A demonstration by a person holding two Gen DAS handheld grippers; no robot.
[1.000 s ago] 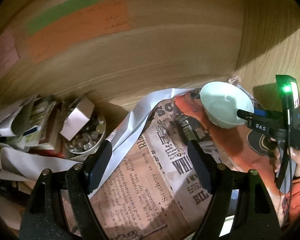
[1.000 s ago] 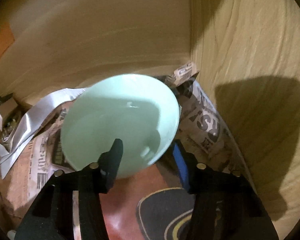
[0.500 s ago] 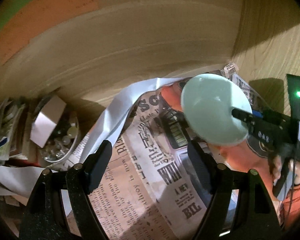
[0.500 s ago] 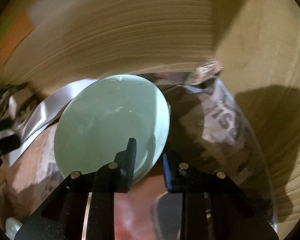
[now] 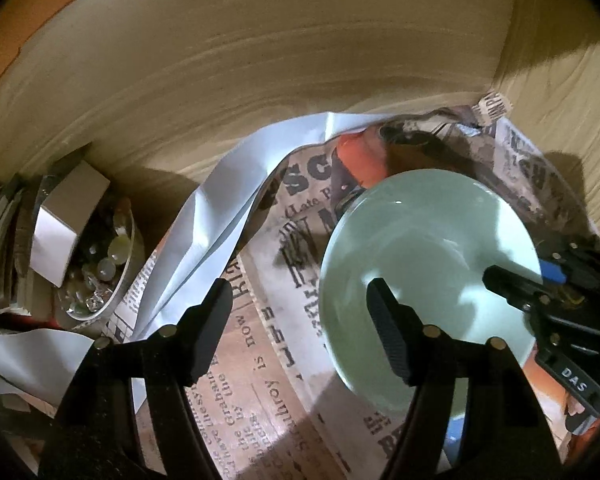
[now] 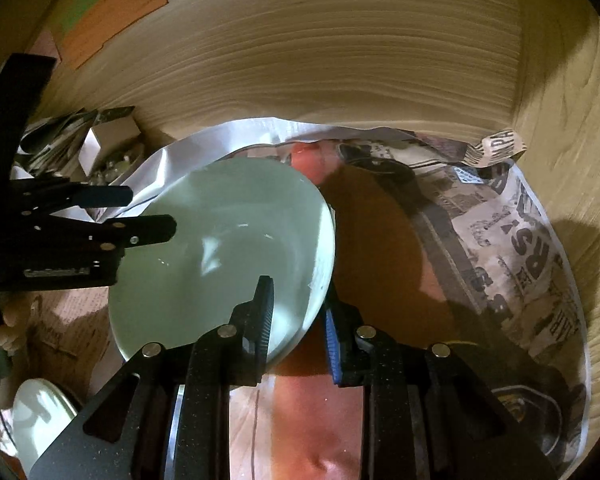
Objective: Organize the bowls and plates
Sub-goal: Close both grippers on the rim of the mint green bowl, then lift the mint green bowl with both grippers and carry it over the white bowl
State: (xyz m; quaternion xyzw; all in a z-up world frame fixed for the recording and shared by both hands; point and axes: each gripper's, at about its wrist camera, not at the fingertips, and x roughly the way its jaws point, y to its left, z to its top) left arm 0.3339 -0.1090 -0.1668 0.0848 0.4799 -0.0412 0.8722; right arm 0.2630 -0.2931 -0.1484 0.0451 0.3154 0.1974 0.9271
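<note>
Right gripper [image 6: 298, 316] is clamped on the near rim of the pale green bowl [image 6: 220, 256] — one finger inside the wall, the blue-padded one outside — so the bowl hangs tilted off its fingertips, mouth turned up and leftward, above the newspaper lining [image 6: 532, 264] of a wooden compartment. A rim pinch like this probably suits a one-handed carry but leaves the bowl free to swing, which would explain the second gripper coming in.

Left gripper [image 5: 300, 320] sits just to the left of the bowl, jaws closing with nothing pressed between them yet; in its own view the right finger overlaps the bowl's interior and the left finger hangs over newspaper — whether it straddles the rim cannot be told.

Ahead-left of the left gripper: a glass dish of beads [image 5: 100, 264] with a small box on it, apart from the bowl. Below-left of the right gripper, another pale dish [image 6: 40, 416] shows partly — likely the stacking target, though that's a guess.
</note>
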